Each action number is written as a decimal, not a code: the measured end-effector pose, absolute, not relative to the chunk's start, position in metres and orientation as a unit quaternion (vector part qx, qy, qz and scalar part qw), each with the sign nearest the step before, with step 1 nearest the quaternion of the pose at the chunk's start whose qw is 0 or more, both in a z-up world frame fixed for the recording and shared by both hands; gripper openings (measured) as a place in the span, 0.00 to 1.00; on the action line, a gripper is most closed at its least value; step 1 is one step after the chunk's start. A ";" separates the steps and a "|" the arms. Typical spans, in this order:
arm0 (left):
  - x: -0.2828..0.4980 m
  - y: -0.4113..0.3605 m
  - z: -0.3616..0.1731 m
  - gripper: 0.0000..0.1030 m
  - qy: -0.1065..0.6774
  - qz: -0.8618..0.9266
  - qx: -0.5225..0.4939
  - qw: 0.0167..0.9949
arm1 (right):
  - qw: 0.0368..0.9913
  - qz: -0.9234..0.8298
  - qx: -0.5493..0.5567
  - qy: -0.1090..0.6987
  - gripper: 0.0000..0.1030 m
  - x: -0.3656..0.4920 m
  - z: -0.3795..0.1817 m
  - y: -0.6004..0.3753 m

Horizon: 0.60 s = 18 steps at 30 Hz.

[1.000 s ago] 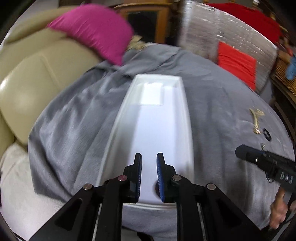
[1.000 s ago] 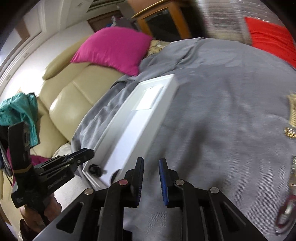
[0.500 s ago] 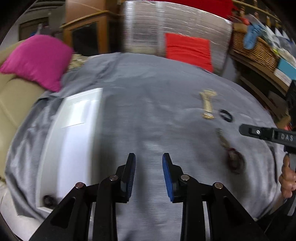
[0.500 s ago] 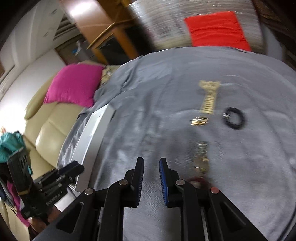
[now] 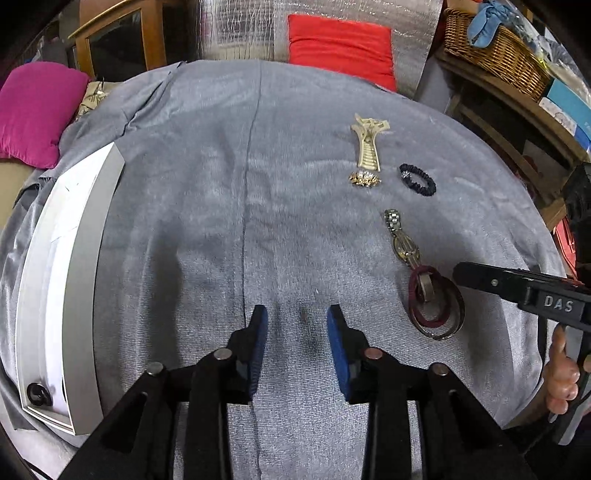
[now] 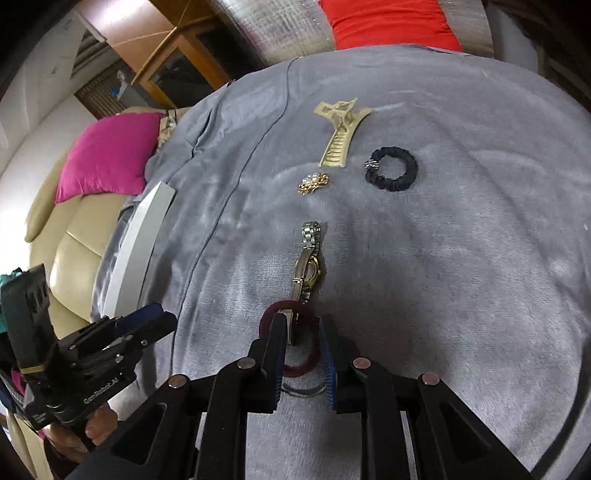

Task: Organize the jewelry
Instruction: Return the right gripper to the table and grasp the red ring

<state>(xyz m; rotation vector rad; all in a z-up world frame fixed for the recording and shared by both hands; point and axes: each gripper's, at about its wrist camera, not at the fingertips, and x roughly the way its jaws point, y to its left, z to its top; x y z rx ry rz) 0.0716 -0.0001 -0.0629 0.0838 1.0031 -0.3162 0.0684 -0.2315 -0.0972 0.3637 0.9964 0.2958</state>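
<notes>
Left claw (image 5: pixel 295 325) released above grey cloth (image 5: pixel 207 221), right claw (image 6: pixel 301 339) parted astride maroon ring (image 6: pixel 291 343), white tray (image 5: pixel 55 295) holding dark ring (image 5: pixel 37 393)

Pink cushion (image 5: pixel 31 110), wicker basket (image 5: pixel 495 55).

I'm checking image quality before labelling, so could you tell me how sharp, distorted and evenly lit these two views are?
Left wrist view: sharp, with the gold hair claw and black scrunchie crisp; the fisheye bows the white tray; a soft shadow darkens the grey cloth ahead of the jaws. Right wrist view: the watch is sharp, the edges curve strongly, and the silver backdrop is slightly smeared.
</notes>
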 end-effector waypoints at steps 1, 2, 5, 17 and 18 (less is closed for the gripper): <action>0.072 0.000 -0.063 0.38 0.480 -0.150 0.040 0.864 | 0.851 0.140 0.170 0.477 0.20 0.072 -0.100 -0.229; 0.072 0.001 -0.063 0.38 0.480 -0.150 0.040 0.864 | 0.850 0.140 0.167 0.479 0.20 0.074 -0.102 -0.226; 0.075 0.004 -0.062 0.39 0.481 -0.149 0.035 0.864 | 0.853 0.135 0.146 0.482 0.22 0.078 -0.105 -0.218; 0.073 0.008 -0.058 0.40 0.479 -0.159 0.028 0.863 | 0.873 0.110 0.086 0.468 0.11 0.081 -0.106 -0.207; 0.073 0.007 -0.059 0.40 0.479 -0.160 0.030 0.863 | 0.875 0.104 0.082 0.465 0.08 0.080 -0.105 -0.207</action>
